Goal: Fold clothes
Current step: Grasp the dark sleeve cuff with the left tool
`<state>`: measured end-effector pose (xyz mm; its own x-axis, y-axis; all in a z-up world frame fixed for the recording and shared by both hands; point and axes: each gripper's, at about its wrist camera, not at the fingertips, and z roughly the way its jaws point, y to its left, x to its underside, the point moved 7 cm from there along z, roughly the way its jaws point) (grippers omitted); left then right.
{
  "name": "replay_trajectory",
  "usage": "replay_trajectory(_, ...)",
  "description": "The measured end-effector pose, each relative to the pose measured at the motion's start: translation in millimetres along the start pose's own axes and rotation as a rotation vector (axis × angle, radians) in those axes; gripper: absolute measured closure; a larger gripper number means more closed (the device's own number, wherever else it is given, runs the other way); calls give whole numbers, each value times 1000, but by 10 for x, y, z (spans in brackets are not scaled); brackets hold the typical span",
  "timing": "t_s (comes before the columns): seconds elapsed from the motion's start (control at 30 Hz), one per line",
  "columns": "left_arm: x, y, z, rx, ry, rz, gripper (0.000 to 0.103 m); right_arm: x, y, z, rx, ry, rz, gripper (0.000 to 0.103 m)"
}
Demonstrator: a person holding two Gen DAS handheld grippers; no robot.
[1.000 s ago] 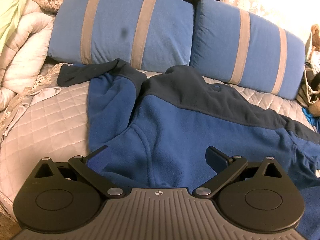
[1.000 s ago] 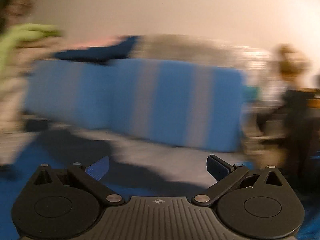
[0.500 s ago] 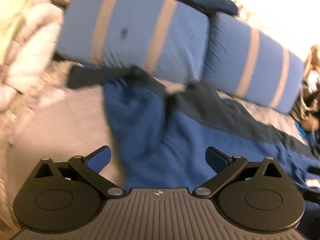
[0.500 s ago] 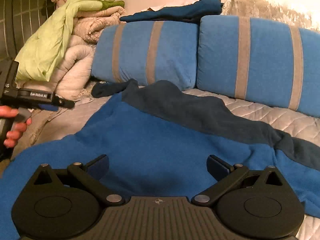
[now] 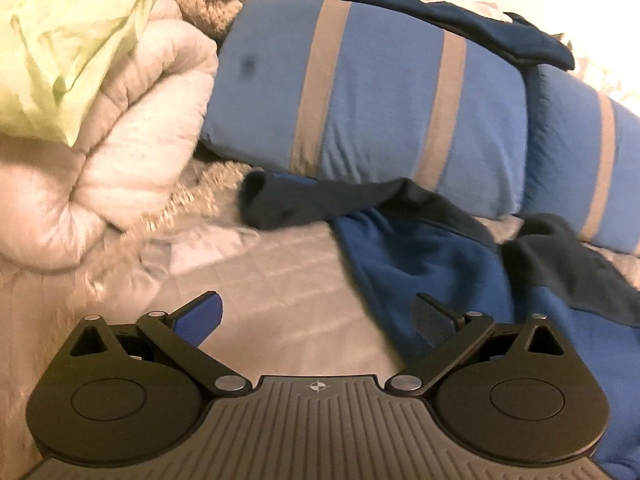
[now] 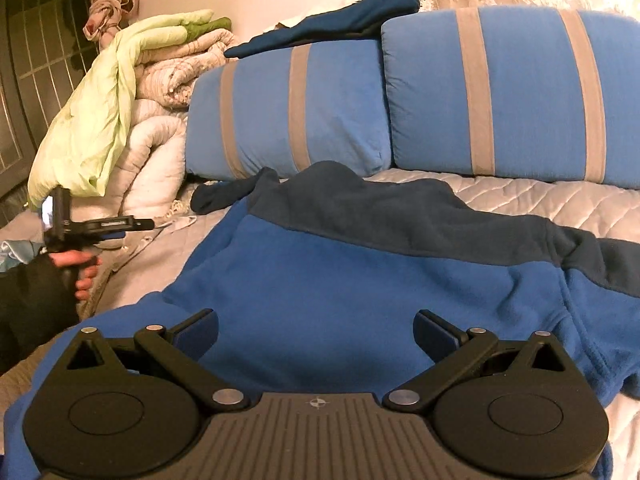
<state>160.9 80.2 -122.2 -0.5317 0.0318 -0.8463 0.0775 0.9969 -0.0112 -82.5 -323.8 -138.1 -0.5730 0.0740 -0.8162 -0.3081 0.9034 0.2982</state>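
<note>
A blue fleece top (image 6: 352, 292) with a dark navy yoke lies spread on the quilted bed. Its left sleeve with a navy cuff (image 5: 280, 204) reaches toward the pillows. My left gripper (image 5: 316, 320) is open and empty above the bare quilt, left of the sleeve; it also shows at the left of the right wrist view (image 6: 132, 224). My right gripper (image 6: 316, 332) is open and empty, hovering over the top's body.
Two blue pillows with grey stripes (image 6: 500, 92) (image 5: 380, 96) line the back, with a dark navy garment (image 6: 340, 24) draped on top. Piled cream blankets (image 5: 100, 168) and a light green cover (image 6: 104, 108) stand at the left. Grey quilt (image 5: 256, 280) lies around.
My left gripper has swung left, off the fleece body to over the bare quilt by the sleeve. My right gripper has steadied over the top's body after a blurred sweep.
</note>
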Motion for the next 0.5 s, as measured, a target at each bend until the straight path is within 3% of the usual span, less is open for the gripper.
replay_trajectory(0.4, -380, 199, 973, -134, -92, 169, 1, -1, 15, 104, -18, 40, 12, 0)
replay_trajectory(0.5, -392, 224, 1224, -161, -78, 210, 9, 1, 26, 136, -17, 54, 11, 0)
